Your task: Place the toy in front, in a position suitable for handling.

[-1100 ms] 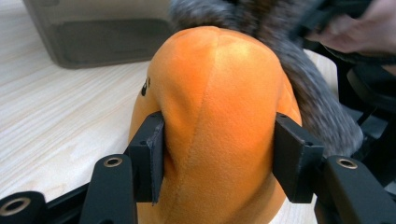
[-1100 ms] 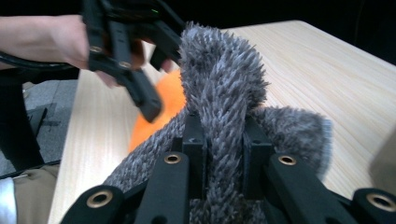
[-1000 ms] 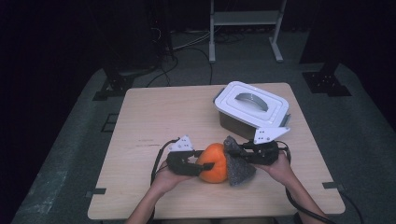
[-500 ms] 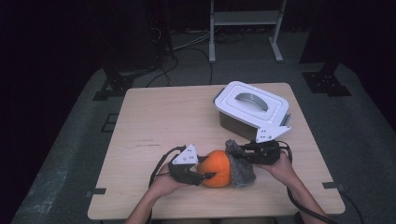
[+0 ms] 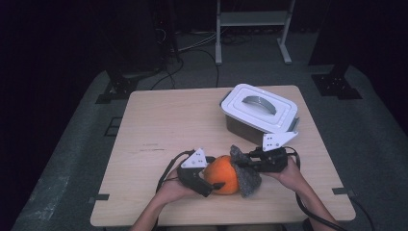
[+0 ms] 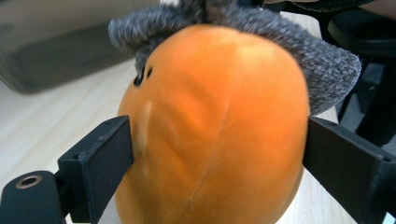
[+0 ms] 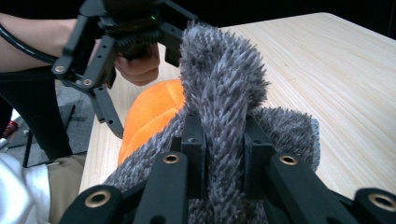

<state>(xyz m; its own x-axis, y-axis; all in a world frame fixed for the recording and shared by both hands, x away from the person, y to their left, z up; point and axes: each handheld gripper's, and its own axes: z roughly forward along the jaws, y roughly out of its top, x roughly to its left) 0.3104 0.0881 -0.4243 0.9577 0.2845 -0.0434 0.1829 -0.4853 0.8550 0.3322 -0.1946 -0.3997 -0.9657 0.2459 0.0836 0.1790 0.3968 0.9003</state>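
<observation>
Between the left tongs (image 6: 215, 158) sits the orange plush (image 6: 215, 126), seemingly gripped.

An orange plush ball (image 5: 223, 173) sits on the tabletop (image 5: 163, 125) near its front edge, soft and rounded, with faint seams down its side and two small dark dots near the top. A grey fuzzy cloth (image 5: 244, 169) drapes over its top and right side, touching it; one fold stands upright, the rest hangs down toward the tabletop.
</observation>
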